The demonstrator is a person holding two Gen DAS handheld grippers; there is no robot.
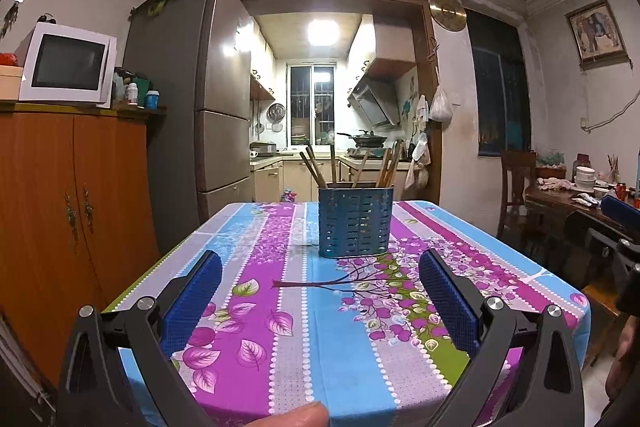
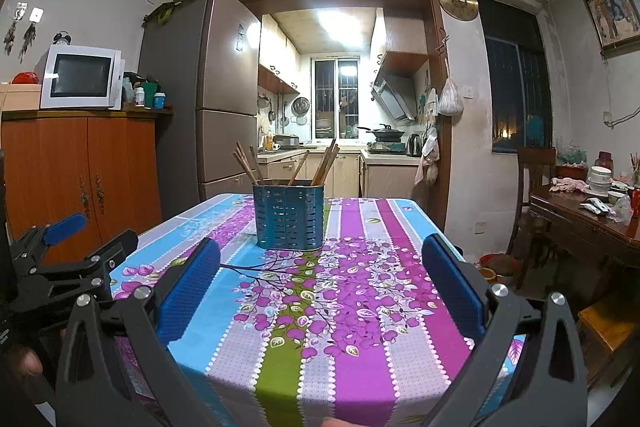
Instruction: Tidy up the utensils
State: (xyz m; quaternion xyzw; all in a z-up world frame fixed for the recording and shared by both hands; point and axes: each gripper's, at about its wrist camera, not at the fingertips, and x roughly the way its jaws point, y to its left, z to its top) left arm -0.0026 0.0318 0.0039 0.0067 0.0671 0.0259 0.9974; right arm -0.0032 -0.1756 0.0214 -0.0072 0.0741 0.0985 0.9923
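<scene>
A blue slotted utensil holder (image 1: pixel 354 221) stands upright near the far end of the table and holds several wooden chopsticks (image 1: pixel 316 167). It also shows in the right wrist view (image 2: pixel 289 215), with its chopsticks (image 2: pixel 325 163). My left gripper (image 1: pixel 320 301) is open and empty, above the near end of the table, well short of the holder. My right gripper (image 2: pixel 320 287) is open and empty, to the right of the left one. The left gripper's body shows at the left edge of the right wrist view (image 2: pixel 60 259).
The table carries a floral cloth of purple, blue and green stripes (image 1: pixel 332 343). An orange cabinet (image 1: pixel 60 227) with a microwave stands to the left, a fridge (image 1: pixel 200 99) behind it. A wooden table (image 2: pixel 592 223) with dishes and a chair stand to the right.
</scene>
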